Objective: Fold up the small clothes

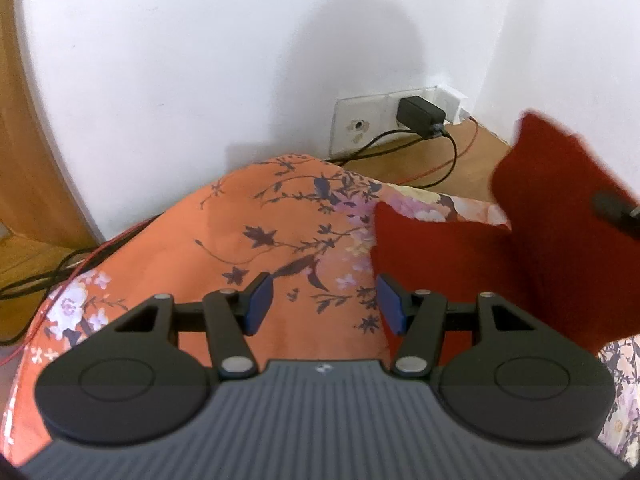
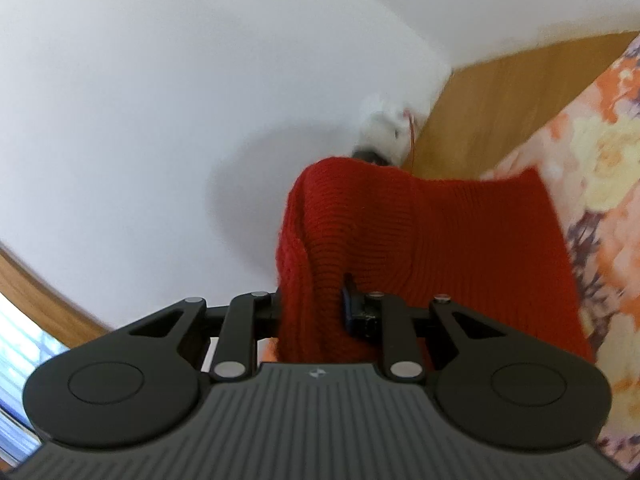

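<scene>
Overhead, right tongs [image 2: 316, 308] pinch the red knit [image 2: 420, 240]; left tongs [image 1: 322, 304] gape over floral cloth [image 1: 240, 232].

The left tool [image 1: 324, 304] has a grey ribbed body carrying a small white logo at its front edge. Two round black housings flank that logo, each marked with a raised circle. Black linkage arms with silver pivot pins run forward from the housings to two fingers faced with blue pads [image 1: 390, 304]. The right tool [image 2: 314, 308] shares the same grey ribbing, logo, black housings and silver pins.
</scene>
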The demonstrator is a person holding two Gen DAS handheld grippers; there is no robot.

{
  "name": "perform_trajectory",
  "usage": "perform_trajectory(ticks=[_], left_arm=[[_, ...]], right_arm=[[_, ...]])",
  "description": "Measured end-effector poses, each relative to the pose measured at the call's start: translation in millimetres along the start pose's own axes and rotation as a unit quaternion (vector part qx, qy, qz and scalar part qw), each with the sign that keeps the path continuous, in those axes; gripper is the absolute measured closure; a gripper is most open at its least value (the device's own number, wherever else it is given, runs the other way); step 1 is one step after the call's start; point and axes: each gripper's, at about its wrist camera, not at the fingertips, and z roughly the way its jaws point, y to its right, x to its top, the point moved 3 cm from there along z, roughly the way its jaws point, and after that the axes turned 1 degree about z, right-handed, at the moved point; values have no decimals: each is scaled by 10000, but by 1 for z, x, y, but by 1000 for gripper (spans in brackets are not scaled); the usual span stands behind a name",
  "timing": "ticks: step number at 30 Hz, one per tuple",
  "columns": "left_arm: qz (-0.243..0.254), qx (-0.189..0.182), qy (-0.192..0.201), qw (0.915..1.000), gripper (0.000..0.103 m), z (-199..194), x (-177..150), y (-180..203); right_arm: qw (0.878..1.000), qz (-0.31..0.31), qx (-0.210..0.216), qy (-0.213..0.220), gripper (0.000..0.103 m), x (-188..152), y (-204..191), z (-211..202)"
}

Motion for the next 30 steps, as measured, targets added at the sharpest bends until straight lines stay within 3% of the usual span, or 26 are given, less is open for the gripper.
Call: perform_trajectory(ticks=[6, 10, 12, 17, 22, 26, 30], left_arm=[[-177, -108, -121, 9997, 44, 11, -6, -12], [-225, -175, -215, 9994, 44, 18, -7, -16], [-247, -224, -233, 9992, 44, 20, -7, -17], [-306, -562, -202, 9977, 44, 18, -5, -11], [-131, -883, -16, 9960, 44, 10, 1, 9], [13, -1190, 5, 9929, 44, 12, 4, 30], [38, -1387, -133, 9902, 44, 25, 4, 50]], right_arm=[[9942, -724, -702, -387, 78, -44, -9, 42], [9826, -1488, -1034, -411, 76, -67, -22, 57], [9775, -1748, -1126, -358, 67, -77, -25, 60], [9801, -1706, -930, -395, 49, -80, -29, 55], [9833, -1678, -641, -302, 45, -80, -40, 24], [9808, -1783, -792, -70, 42, -71, -36, -8], [9756, -1792, -1237, 274, 37, -57, -15, -29]])
